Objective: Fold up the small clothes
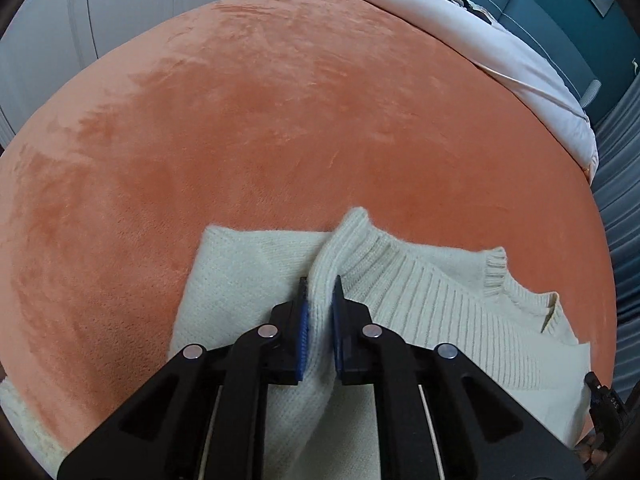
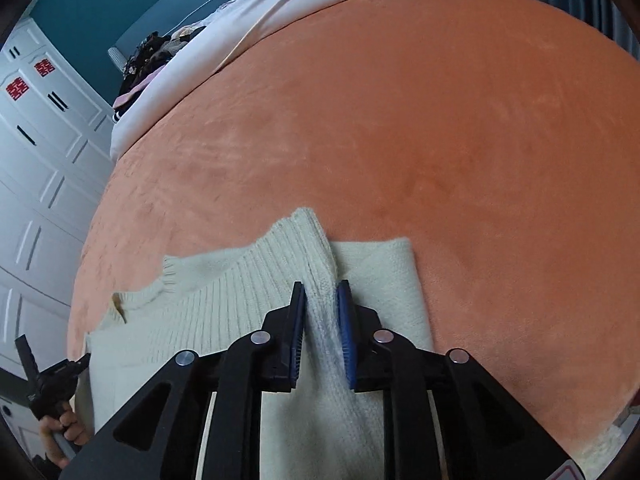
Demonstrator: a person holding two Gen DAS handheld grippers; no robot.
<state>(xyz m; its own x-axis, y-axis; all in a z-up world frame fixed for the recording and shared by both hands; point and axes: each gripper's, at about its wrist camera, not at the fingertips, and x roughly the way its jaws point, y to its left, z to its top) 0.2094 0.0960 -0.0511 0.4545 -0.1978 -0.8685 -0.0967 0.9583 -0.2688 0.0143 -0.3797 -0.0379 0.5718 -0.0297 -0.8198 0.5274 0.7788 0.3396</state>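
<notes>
A cream knitted sweater (image 1: 420, 292) lies on the orange plush bedcover (image 1: 280, 120), its ribbed hem turned toward the far side. My left gripper (image 1: 321, 286) is shut on a raised fold of the knit near the hem's left corner. In the right wrist view the same sweater (image 2: 224, 300) spreads to the left, and my right gripper (image 2: 320, 290) is shut on a pinched ridge of knit at the hem's right corner. The other gripper (image 2: 52, 380), with a hand on its handle, shows at that view's lower left edge.
White bedding (image 1: 500, 48) and a pile of dark clothes (image 2: 152, 60) lie at the head of the bed before a teal wall. White wardrobe doors (image 2: 36, 160) stand beside the bed. Grey curtains (image 1: 624, 200) hang along the other side.
</notes>
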